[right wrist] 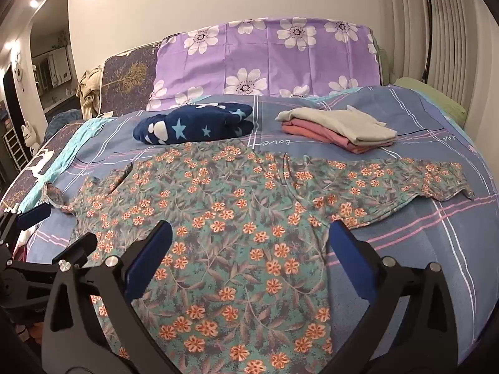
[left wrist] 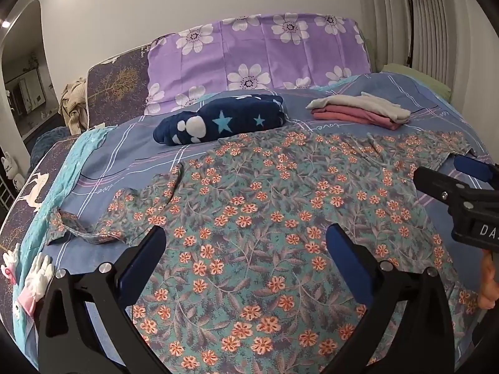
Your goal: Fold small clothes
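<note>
Floral cotton, teal with orange blossoms, lies spread flat before me: the floral shirt (left wrist: 280, 218) is laid open on the bed (right wrist: 436, 233) with both sleeves stretched out to the sides, which I judge is the right starting layout for a first fold. My left hand-held gripper (left wrist: 246, 246) hovers above the shirt's lower body with its blue-padded fingers wide apart and nothing between them; my right hand-held gripper (right wrist: 249, 243) hangs over the shirt's right edge, likewise spread and empty. Neither touches the cloth as far as I can tell. The left sleeve (left wrist: 84, 227) is a little rumpled at its cuff, so I would probably smooth or lift it first. Farther back, well apart from the shirt, a stack of folded clothes (right wrist: 340, 131) in pink and pale grey sits on the blue plaid bedsheet, presumably finished pieces kept out of the way, and a rolled navy star-print blanket (left wrist: 221, 118) lies just beyond the collar. A purple floral pillow (right wrist: 268, 59) leans against the wall, a black floor lamp (right wrist: 427, 25) stands by the ribbed white panel, and an arched doorway opens at left.
</note>
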`<state>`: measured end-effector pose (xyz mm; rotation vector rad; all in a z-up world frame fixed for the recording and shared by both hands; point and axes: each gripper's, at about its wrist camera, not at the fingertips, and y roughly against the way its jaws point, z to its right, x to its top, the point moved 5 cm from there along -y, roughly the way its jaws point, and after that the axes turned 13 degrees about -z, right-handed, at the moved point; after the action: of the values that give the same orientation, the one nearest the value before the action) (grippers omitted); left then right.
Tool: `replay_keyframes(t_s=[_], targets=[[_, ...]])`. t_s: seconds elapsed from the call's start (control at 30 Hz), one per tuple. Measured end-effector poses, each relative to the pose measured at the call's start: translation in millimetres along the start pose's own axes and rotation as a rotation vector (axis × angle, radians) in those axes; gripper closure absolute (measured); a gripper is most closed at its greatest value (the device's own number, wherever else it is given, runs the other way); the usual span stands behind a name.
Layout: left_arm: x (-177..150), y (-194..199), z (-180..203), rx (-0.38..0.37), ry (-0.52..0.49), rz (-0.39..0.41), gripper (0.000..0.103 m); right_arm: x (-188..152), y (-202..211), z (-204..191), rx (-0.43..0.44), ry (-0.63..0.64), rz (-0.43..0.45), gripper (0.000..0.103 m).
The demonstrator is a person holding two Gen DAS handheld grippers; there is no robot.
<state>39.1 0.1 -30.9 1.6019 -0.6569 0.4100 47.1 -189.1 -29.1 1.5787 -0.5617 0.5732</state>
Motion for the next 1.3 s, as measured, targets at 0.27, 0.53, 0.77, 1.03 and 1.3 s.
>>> replay_keyframes(t_s=[0.27, 0.53, 0.77, 1.03, 1.3], targets=[[-2.5, 0.2, -2.2, -0.001, 0.008, -0.006, 0.001, -2.8, -2.4, -2.9, -0.008, -0.005, -0.002, 0.002], [-8.3, -8.2, -2.3, -0.026, 0.022, -0.019, 0.001, -4.4, -0.9, -1.9, -0.019, 0.007, -0.001, 0.002], [-8.2, -6.5, -1.2, -0.075, 0.033, -0.013, 0.001, -5.0, -1.0, -2.6, -0.022, 0.012, -0.001, 0.002], [-7.7, -8.5, -0.1, -0.084, 0.033, -0.021, 0.001, -6.3, -2.6, -1.5, -0.026, 0.009, -0.009, 0.002], [-10.8, -12.7, -0.7, -0.099, 0.037, -0.038, 0.001, -6.1, -4.4, -1.1, -0.027, 0.013, -0.019, 0.002]])
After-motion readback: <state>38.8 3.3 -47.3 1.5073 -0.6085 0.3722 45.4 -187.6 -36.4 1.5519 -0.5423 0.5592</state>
